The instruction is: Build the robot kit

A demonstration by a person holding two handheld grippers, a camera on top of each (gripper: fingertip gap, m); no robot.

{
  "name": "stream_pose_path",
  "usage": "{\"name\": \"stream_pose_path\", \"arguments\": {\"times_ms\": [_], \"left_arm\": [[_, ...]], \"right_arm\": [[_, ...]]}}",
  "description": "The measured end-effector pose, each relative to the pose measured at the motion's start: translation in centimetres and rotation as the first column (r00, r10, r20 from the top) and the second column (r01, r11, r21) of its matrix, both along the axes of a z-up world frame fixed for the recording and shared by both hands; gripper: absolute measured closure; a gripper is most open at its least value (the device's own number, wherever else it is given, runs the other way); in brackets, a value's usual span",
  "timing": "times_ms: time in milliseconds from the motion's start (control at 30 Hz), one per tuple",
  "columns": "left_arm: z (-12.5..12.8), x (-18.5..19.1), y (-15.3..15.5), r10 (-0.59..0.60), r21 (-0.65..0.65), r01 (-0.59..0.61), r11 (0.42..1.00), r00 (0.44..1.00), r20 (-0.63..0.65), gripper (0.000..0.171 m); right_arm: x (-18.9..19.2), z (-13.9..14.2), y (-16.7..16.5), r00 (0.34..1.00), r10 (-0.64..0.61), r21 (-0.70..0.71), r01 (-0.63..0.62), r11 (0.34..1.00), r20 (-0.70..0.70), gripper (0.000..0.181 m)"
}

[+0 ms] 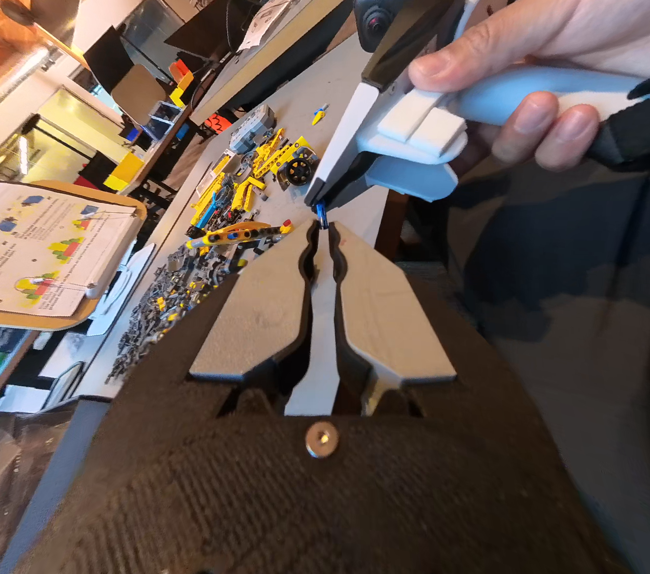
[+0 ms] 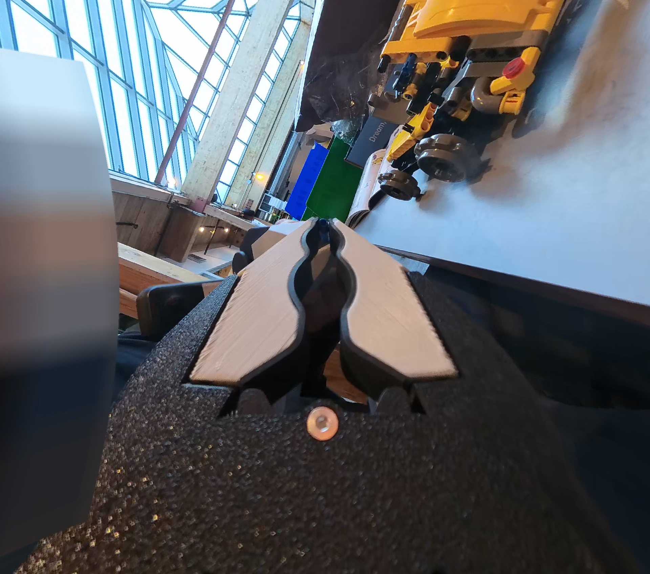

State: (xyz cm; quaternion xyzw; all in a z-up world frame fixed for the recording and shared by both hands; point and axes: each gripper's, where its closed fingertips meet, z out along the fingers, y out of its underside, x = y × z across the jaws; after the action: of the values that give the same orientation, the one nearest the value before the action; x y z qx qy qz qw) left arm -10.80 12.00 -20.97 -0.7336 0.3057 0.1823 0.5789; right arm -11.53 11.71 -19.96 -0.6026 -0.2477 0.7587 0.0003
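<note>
The grey table (image 1: 299, 99) runs from the lower left up to the upper middle of the left wrist view, tilted because the cameras are canted. Over its near edge, at frame centre, both grippers meet tip to tip, seemingly so that one small piece can be worked in the air, off the clutter. At the left edge of that view a printed sheet on a wooden board (image 1: 63, 251) stands propped up, probably to be read while working. A half-built yellow vehicle (image 2: 467, 64) with grey wheels lies in the upper right of the right wrist view; in the left wrist view loose yellow parts (image 1: 253, 170) sit above centre and a heap of small dark pieces (image 1: 169, 303) left of centre. The right gripper (image 1: 316, 201), held by a hand (image 1: 527, 71) in the upper right, comes down from the right with its fingers closed on the top end of a small blue pin (image 1: 321, 216). The left gripper (image 1: 323, 229) rises from below, its fingers nearly together and pinching the pin's lower end. The pin is thin and short, bright blue above, darker at the lower tip; in the right wrist view only a dark blue nub shows.
</note>
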Motion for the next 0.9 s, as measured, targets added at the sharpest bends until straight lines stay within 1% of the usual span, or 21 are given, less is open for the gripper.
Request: {"name": "stream_pose_path", "arguments": {"times_ms": [200,267,333,433,567,667,767,900], "left_arm": [[0.06,0.14,-0.05,0.009,0.025,-0.007,1.000,0.996,-0.090,0.168],[0.03,0.07,-0.10,0.009,0.018,-0.007,1.000,0.995,-0.094,0.168],[0.01,0.09,-0.16,-0.001,-0.008,0.001,1.000,0.999,-0.042,0.169],[-0.07,0.18,-0.24,-0.029,-0.053,0.034,0.998,0.995,0.098,0.169],[-0.20,0.43,-0.31,-0.054,-0.108,0.088,0.990,0.957,0.286,0.169],[-0.08,0.58,-0.40,-0.066,-0.127,0.125,0.984,0.917,0.393,0.169],[0.17,0.67,-0.48,-0.076,-0.125,0.147,0.981,0.890,0.450,0.169],[0.36,0.78,-0.50,-0.093,-0.113,0.167,0.979,0.871,0.482,0.169]], "right_arm": [[0.11,0.00,0.00,1.000,0.002,-0.028,-0.002,1.000,0.005,0.177],[0.12,-0.03,-0.07,1.000,0.004,-0.023,-0.003,1.000,0.006,0.177],[0.14,-0.07,-0.11,1.000,0.007,-0.005,-0.007,1.000,0.002,0.177],[0.17,-0.12,-0.18,1.000,0.008,0.056,-0.008,0.998,0.001,0.177],[0.16,-0.10,-0.15,1.000,-0.001,0.129,0.000,0.992,0.001,0.177],[0.23,0.04,-0.29,1.000,0.007,0.172,-0.005,0.985,-0.010,0.176],[0.32,0.23,-0.46,1.000,0.018,0.194,-0.014,0.981,-0.019,0.176],[0.35,0.44,-0.52,0.999,0.024,0.202,-0.018,0.979,-0.026,0.177]]}}
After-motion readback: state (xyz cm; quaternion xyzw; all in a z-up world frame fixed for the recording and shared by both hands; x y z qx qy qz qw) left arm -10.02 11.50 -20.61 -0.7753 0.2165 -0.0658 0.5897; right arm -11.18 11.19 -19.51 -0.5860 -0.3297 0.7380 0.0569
